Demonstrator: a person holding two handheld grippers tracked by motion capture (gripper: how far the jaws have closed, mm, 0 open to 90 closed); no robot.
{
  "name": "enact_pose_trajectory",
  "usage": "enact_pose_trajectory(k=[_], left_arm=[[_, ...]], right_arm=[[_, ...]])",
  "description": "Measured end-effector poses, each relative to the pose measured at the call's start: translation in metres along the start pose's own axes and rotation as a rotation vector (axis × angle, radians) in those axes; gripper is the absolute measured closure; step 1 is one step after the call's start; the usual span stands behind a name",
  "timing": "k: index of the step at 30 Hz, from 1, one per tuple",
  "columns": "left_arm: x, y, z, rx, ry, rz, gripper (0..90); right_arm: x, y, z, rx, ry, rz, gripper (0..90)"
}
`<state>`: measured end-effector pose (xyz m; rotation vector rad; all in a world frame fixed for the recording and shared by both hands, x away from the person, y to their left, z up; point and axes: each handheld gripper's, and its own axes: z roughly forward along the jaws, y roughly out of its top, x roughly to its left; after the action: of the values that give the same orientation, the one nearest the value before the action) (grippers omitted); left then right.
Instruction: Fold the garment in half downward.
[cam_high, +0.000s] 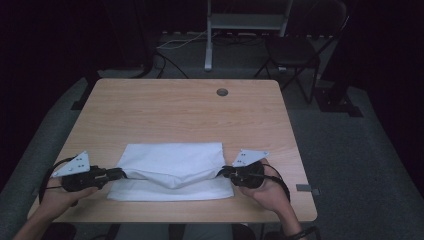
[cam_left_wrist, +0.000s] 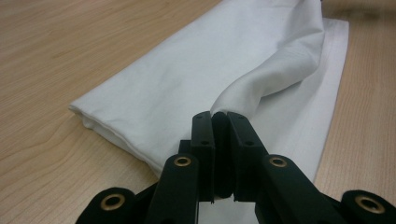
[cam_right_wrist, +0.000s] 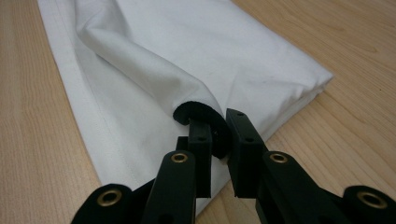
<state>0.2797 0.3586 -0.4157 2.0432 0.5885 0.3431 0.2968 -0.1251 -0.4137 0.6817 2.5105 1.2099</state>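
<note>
Two hands come in from the near edge of the surface (cam_high: 190, 105), each carrying a tool. The left tool (cam_high: 121, 173) is clamped on the left end of the upper layer of a white cloth (cam_high: 172, 162), and the right tool (cam_high: 223, 172) is clamped on the right end of that same layer. In the left gripper view the jaws stand nearly together, with a pinch of cloth (cam_left_wrist: 243, 70) rising from between them. In the right gripper view the fabric (cam_right_wrist: 187, 56) wraps as a small roll over the curved pad at the jaw tips.

The cloth lies on the near half of the surface, already folded into a wide band, its far edge neat. The gripped layer is lifted off the layer beneath and sags in the middle between the two tools. Judging by this, one fold is done and another is under way; the raised edge has yet to be carried across and laid flat.
</note>
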Motion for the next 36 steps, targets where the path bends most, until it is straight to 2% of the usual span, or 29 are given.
enact_pose_trajectory(k=[26,36], left_arm=[[-0.0045,-0.0025,-0.005,0.001,-0.004,0.008,82.3],[-0.0053,-0.007,-0.0031,0.042,-0.019,0.017,81.6]], right_arm=[[0.0079,-0.0011,-0.0021,0.007,0.008,-0.017,81.0],[0.0097,-0.0066,-0.0003,0.02,0.013,-0.014,80.6]])
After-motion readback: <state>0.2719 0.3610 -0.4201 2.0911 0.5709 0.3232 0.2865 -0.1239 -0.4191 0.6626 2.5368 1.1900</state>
